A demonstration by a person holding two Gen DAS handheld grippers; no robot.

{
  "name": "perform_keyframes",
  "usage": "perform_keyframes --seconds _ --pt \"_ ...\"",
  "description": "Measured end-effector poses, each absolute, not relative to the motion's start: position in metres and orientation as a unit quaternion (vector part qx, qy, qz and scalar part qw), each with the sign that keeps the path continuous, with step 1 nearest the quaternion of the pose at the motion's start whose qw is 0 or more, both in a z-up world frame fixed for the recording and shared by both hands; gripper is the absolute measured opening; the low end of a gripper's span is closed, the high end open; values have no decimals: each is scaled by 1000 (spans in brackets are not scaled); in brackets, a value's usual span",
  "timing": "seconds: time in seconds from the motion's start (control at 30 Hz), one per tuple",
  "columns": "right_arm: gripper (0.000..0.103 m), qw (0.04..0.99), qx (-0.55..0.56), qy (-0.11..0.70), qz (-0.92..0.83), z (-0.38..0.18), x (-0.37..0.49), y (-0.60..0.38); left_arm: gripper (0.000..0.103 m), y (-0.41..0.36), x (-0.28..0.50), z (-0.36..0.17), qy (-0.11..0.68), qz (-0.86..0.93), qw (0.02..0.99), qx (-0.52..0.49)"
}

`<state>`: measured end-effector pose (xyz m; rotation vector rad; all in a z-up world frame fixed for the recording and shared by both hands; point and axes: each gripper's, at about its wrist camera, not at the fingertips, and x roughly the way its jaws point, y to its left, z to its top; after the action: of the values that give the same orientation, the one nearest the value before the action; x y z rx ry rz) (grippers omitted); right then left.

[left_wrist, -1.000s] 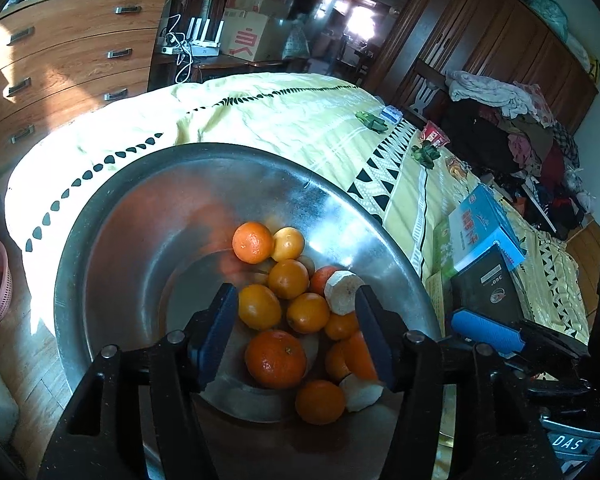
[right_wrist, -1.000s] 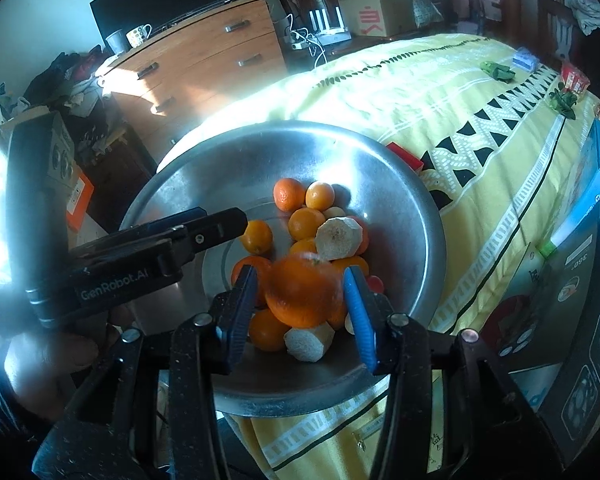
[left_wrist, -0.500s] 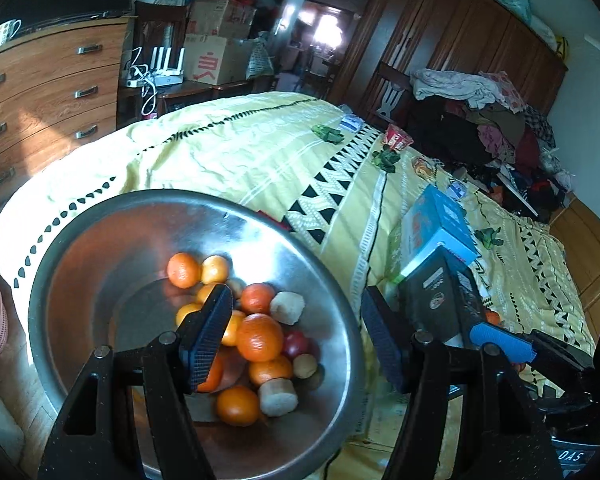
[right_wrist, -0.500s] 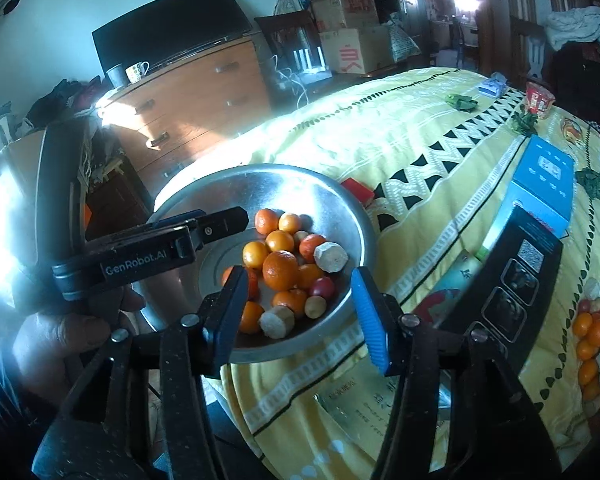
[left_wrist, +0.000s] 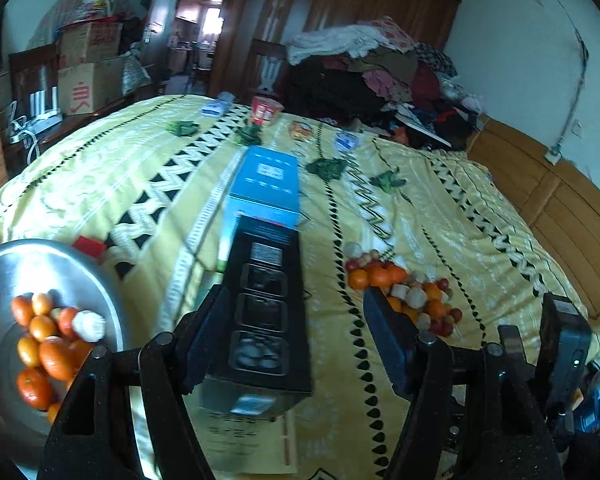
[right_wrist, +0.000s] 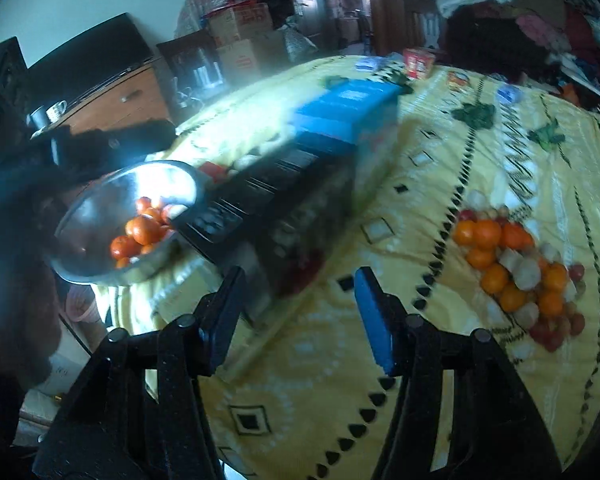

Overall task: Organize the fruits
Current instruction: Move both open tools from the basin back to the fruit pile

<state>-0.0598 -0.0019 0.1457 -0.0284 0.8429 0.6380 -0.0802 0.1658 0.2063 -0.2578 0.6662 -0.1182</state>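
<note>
Fruits [left_wrist: 404, 294] lie in a loose pile on the yellow patterned bed [left_wrist: 440, 216]: oranges, pale peeled chunks and small red ones, at about two o'clock from the left claw [left_wrist: 290, 332]. More oranges sit in the steel bowl [left_wrist: 100, 280] at the bed's edge, at nine o'clock in the left wrist view. Between bowl and pile lies a long black box [left_wrist: 266, 304] with a blue box [left_wrist: 266, 182] just behind it. The left claw's jaws are opening and grasp nothing; the black box only shows between them. The right claw [right_wrist: 296, 320] is likewise opening and empty, over bare bedspread. Only the right wrist view, which is blurred, shows a dresser [right_wrist: 116, 104] with a cup [right_wrist: 56, 110] beyond the bowl [right_wrist: 100, 208]. Only the left view shows the wooden headboard [left_wrist: 560, 208] at three o'clock.
</note>
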Motion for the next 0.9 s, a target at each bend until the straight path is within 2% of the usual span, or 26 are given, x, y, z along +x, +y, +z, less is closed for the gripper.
perform_keyframes --seconds 0.17,0.3,0.63,0.83,0.9 --pt "57 867 47 445 220 98 -55 -94 70 97 -48 172 370 -118 915 -104" --pt "57 873 71 449 179 85 -38 -147 70 62 -29 143 403 -146 898 -99" --pt "56 879 64 445 160 69 46 -186 70 38 4 107 443 -156 878 -94" --pt "48 869 37 465 162 53 68 -176 70 25 20 99 446 -167 874 -99" --pt "41 866 40 470 164 48 72 -176 70 17 26 96 446 -174 872 -98"
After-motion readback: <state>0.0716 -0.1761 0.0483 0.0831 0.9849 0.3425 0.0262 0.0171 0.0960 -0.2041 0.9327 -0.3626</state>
